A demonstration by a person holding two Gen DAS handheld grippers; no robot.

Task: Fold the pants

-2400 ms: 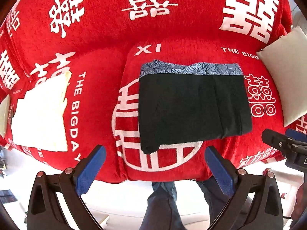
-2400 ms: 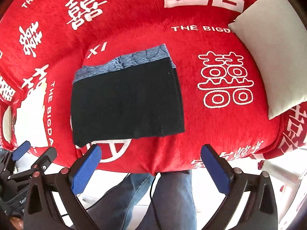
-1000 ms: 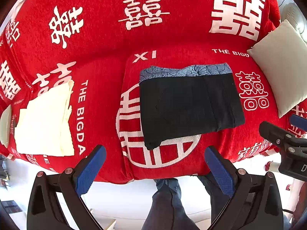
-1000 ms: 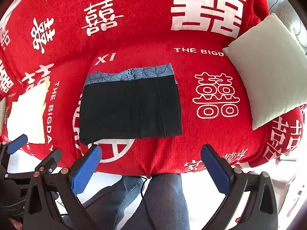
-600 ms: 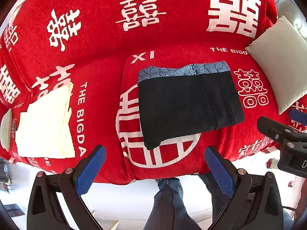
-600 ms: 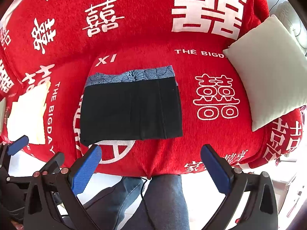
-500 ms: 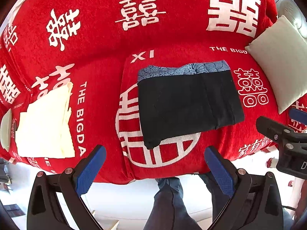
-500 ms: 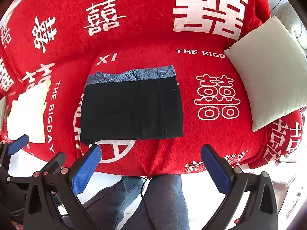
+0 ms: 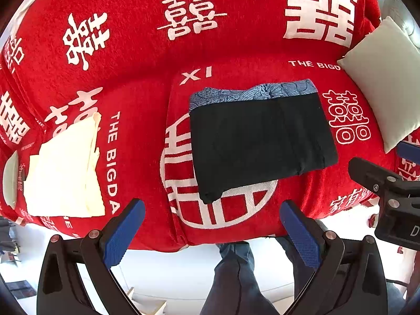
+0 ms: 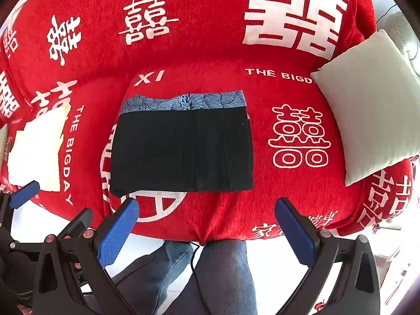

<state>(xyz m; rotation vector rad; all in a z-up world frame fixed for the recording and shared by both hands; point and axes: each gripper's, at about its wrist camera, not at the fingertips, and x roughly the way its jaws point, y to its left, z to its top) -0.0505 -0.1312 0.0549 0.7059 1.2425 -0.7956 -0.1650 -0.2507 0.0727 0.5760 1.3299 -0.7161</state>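
I see the folded black pants [image 9: 260, 141] lying flat on the red sofa cover [image 9: 147, 84], patterned waistband away from me. Both my left hand-held gripper [image 9: 212, 229] and right hand-held gripper [image 10: 206, 229] hover spread wide, holding nothing.

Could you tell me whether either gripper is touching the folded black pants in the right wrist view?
No, the right gripper and left gripper hang open short of the black pants, which lie folded on the red sofa cover.
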